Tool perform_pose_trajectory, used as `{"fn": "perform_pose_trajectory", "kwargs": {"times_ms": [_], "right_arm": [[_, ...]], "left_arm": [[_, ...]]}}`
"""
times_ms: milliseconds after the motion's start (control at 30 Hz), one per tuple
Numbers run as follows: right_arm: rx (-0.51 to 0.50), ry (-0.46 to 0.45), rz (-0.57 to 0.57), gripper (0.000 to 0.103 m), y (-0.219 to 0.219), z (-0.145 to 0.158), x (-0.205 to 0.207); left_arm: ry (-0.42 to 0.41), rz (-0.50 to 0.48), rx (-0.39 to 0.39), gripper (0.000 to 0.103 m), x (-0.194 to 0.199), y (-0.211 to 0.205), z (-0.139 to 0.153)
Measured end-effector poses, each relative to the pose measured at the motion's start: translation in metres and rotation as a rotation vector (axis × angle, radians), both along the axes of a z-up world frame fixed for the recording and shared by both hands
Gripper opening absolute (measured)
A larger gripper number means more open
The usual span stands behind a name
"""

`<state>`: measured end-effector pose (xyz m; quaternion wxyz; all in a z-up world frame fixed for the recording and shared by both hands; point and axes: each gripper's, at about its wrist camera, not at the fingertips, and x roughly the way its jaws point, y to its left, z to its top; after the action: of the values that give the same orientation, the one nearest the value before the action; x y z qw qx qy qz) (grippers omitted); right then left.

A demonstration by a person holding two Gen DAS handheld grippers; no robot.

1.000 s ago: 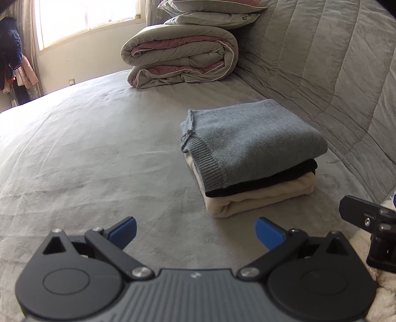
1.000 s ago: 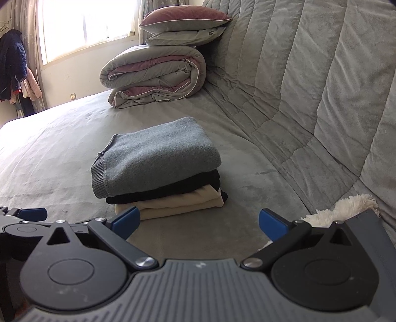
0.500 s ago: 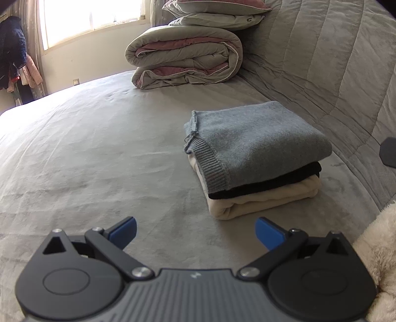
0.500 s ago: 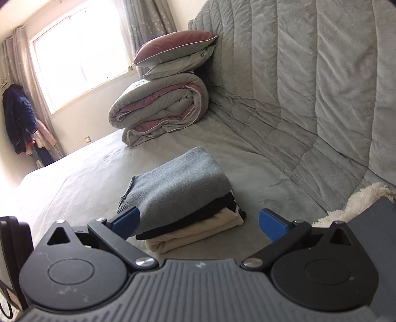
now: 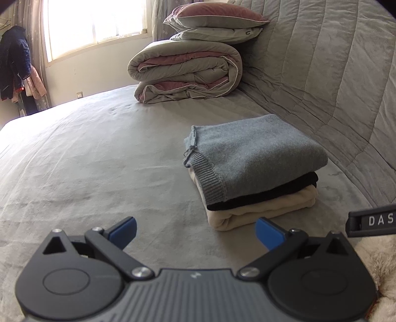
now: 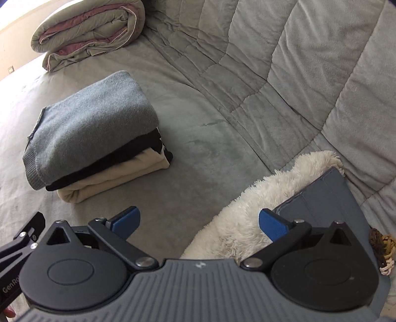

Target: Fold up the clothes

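Left wrist view: bed [image 5: 86, 161], bare grey expanse ahead. Rolled duvet [image 5: 185, 71] far ahead, pillows [image 5: 217, 27] on top, seemingly stowed clear of the work. Stack [image 5: 252, 171] just ahead-right: grey sweater over black and cream layers, folded square. Fleece [image 6: 247, 213], unfolded, beneath right gripper [image 6: 199, 223], likely next. Left gripper [image 5: 195, 230] and right gripper both spread wide, empty.

A wide bed [image 5: 94, 158] under a grey plush cover meets a quilted grey backrest [image 5: 334, 74] along its right edge, a rolled duvet [image 5: 185, 74] and two pillows [image 5: 217, 24] at the far corner below a sunlit window [image 5: 94, 22].
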<state>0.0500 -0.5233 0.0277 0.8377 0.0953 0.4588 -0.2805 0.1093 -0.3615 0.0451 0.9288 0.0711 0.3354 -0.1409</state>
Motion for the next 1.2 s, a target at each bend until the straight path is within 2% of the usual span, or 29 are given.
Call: {"fn": "perform_pose_trajectory", "kwargs": {"times_ms": [233,367,433,667,967,1067,1200], "right_arm": [[-0.058,0.104,0.068,0.103,0.009,-0.008,0.013],[-0.085,0.125,0.068,0.103,0.011,-0.01,0.016],[-0.091,0.13,0.07,0.103,0.011,-0.009,0.016],[-0.075,0.087,0.085,0.103,0.015,0.0,0.013],[-0.087,0.024,0.162,0.103,0.032,0.014,0.006],[-0.074,-0.015,0.185,0.103,0.033,0.021,-0.001],[-0.015,-0.092,0.149,0.103,0.029,0.03,-0.005]], "left_arm": [[0.08,0.0,-0.042,0.102,0.006,0.003,-0.004],[0.044,0.016,0.037,0.102,0.004,-0.003,-0.007],[0.04,0.017,0.048,0.102,0.003,-0.004,-0.007],[0.06,0.018,0.042,0.102,0.005,-0.002,-0.007],[0.07,0.034,0.037,0.102,0.006,0.003,-0.005],[0.073,0.037,0.034,0.102,0.007,0.006,-0.004],[0.086,0.037,-0.009,0.102,0.01,0.018,0.002]]}}
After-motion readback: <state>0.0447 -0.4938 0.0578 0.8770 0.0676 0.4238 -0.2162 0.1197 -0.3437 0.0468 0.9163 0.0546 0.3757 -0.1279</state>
